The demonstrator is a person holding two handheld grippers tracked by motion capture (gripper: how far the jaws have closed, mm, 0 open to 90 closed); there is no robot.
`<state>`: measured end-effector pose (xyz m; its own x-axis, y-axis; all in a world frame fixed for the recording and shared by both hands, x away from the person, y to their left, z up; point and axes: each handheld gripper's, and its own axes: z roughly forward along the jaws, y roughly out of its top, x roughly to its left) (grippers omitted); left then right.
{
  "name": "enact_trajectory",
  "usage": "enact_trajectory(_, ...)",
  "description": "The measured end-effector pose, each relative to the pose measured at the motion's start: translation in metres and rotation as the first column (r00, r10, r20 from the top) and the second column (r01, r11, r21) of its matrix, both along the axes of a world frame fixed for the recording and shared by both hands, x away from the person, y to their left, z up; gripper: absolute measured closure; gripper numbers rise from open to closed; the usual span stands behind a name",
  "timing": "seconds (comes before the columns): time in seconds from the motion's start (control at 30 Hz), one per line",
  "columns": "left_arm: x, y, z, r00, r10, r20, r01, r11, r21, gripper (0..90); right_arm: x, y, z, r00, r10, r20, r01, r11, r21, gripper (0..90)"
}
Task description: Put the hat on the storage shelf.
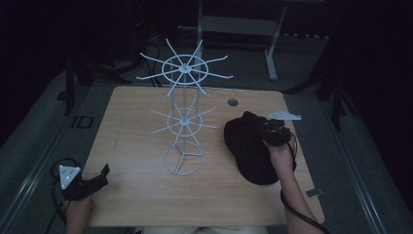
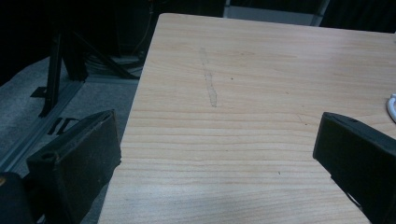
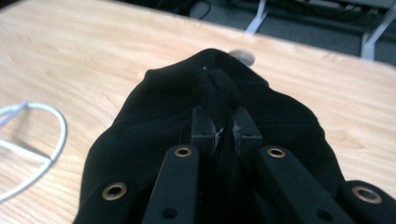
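**Right gripper pinching the cap beside the rack**

The right gripper [image 3: 219,128] is biting into a fold of the black cap [image 1: 248,146], its jaws pressed nearly together on the bunched cloth, as the right gripper view shows. The cap is lying on the worktop [image 1: 136,195] just right of the rack [image 1: 184,114], with most of its body resting on the wood. Holding a raised fold near the crown looks like a sensible way to lift soft cloth that offers no firm edge; the likely aim, judging from the layout, is carrying the cap to one of the rack's hooks.

The rack is standing near the worktop's middle, a white wire tree with a ring base and two tiers of spokes fanning outward. The lower tier is reaching toward the cap's side, so any lift from here is probably needing to rise clear of those tips before moving in, or the cloth may be snagging or nudging the light frame.

The left gripper [image 1: 90,184] is waiting well left of the rack, at the near left of the worktop, its jaws spread wide and holding nothing; the left gripper view is looking across bare wood. It is placed where it could be steadying the rack's base if needed.

A small round hole [image 1: 233,102] is sitting behind the cap, right of the rack.
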<state>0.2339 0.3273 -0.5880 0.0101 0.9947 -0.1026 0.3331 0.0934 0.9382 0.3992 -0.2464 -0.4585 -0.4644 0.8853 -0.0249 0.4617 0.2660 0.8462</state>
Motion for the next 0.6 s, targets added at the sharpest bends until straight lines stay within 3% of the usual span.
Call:
enact_trajectory(0.33,0.0,0.0,0.0,1.0,0.004,0.0,-0.004,1.0,-0.003,1.4,-0.022,-0.018,0.038,0.9924,0.004,0.123,-0.015,0.997,0.081,83.3)
enact_trajectory(0.37,0.0,0.0,0.0,1.0,0.004,-0.002,-0.004,1.0,-0.001,1.5,-0.029,-0.021,0.048,0.9884,0.005,0.152,-0.02,0.995,0.098,83.3)
enact_trajectory(0.6,0.001,0.0,0.0,1.0,0.002,-0.001,-0.002,1.0,-0.002,1.4,-0.053,-0.028,0.085,0.9714,0.006,0.237,-0.044,0.987,0.152,83.2)
